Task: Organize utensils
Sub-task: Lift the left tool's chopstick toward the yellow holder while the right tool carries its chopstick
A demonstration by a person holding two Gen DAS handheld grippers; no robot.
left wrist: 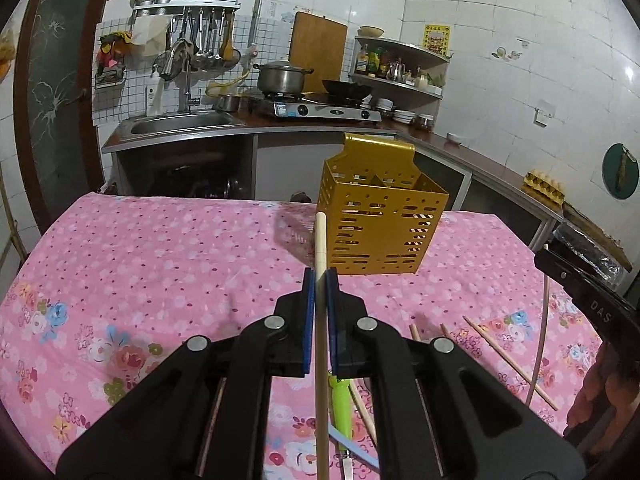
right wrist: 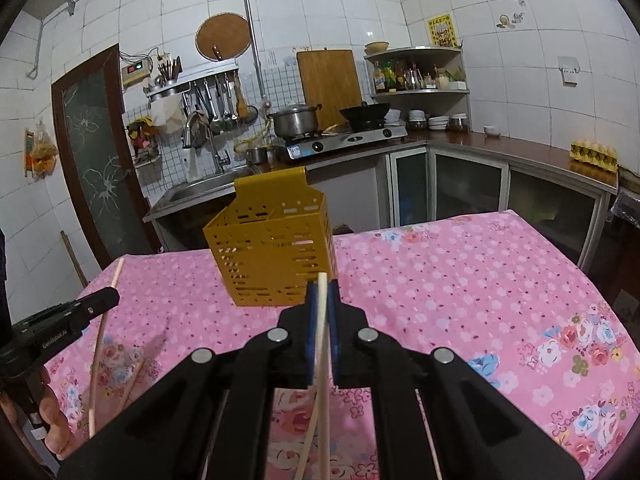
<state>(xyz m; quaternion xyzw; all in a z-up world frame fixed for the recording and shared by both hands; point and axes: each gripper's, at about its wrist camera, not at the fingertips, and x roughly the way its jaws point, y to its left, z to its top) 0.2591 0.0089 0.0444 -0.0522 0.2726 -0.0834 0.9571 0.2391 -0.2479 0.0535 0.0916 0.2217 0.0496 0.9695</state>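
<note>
Each gripper carries one pale wooden chopstick for loading into the perforated gold metal utensil holder (left wrist: 380,224), standing at 12 o'clock on the pink floral-cloth surface (left wrist: 160,264). Left gripper (left wrist: 320,276) fingers are clamped on its chopstick (left wrist: 321,240). Right gripper (right wrist: 322,288) fingers are clamped likewise on theirs (right wrist: 323,312). Spare chopsticks (left wrist: 504,356) lie at 4 o'clock.

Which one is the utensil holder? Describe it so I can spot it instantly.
Find the pink floral tablecloth; near its far edge, towards the kitchen counter, stands the gold metal holder. It is the only upright box there, perforated with slots, with a bent hanging lip on top.
</note>
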